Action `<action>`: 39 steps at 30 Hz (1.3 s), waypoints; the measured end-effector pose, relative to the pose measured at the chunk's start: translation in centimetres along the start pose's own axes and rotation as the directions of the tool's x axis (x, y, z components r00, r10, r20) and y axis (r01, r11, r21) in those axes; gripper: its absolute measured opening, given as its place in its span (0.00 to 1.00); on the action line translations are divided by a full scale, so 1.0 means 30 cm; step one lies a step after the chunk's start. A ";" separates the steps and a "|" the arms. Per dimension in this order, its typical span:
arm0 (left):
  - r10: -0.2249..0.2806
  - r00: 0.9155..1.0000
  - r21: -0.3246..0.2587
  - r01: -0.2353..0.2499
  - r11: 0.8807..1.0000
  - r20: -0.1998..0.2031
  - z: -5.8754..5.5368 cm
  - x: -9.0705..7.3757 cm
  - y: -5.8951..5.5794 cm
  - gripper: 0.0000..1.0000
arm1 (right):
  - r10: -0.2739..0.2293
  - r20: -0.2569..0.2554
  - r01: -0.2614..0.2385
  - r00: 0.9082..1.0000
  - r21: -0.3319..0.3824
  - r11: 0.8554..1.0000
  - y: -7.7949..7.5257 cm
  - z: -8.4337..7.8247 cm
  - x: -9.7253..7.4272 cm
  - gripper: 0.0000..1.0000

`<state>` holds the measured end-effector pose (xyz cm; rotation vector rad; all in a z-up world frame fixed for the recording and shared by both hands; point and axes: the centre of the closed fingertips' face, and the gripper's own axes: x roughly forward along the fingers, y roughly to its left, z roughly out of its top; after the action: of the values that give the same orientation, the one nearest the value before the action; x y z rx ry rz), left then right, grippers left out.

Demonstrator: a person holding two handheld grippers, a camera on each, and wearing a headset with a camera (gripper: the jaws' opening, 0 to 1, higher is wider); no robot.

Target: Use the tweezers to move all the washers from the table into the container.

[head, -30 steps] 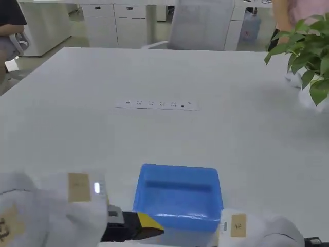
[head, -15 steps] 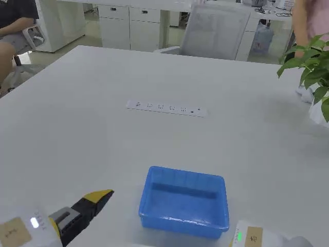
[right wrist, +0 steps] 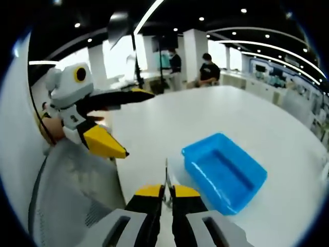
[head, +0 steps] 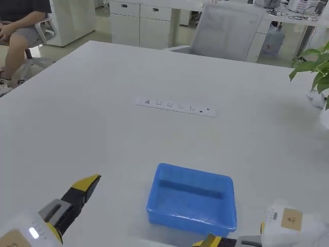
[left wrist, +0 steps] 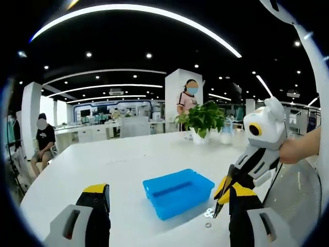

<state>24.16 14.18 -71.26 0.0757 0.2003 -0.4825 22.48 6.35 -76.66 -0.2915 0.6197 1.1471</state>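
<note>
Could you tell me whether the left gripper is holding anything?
No, the left gripper stands open with nothing between its jaws.

The right gripper (right wrist: 167, 193) has its yellow-tipped jaws pinched together on the thin tweezers (right wrist: 166, 176), which point up over the white table (right wrist: 169, 121). The blue container (right wrist: 224, 172) sits just beside them on the right; the left gripper (right wrist: 125, 120), jaws spread wide, comes in from the left
</note>
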 end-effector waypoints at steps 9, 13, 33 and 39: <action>-0.048 0.998 0.039 0.050 0.998 -0.035 -0.008 0.014 -0.044 0.94 | -0.073 0.035 0.072 0.997 0.023 0.997 -0.069 0.053 -0.048 0.03; -0.064 0.997 0.047 0.066 0.997 -0.052 -0.015 0.017 -0.057 0.93 | -0.107 0.045 0.105 0.993 0.040 0.994 -0.105 0.066 -0.065 0.03; -0.038 0.998 0.023 0.039 0.999 -0.047 -0.013 0.006 -0.027 0.89 | -0.203 0.070 0.198 0.977 0.072 0.978 -0.327 0.135 -0.066 0.03; -0.035 0.998 0.017 0.036 0.999 -0.052 -0.017 0.005 -0.024 0.89 | -0.212 0.053 0.207 0.976 0.090 0.974 -0.362 0.119 -0.046 0.03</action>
<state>23.87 13.53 -71.81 0.1021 0.2486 -0.5185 33.12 2.83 -74.01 -0.2419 0.5669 0.9216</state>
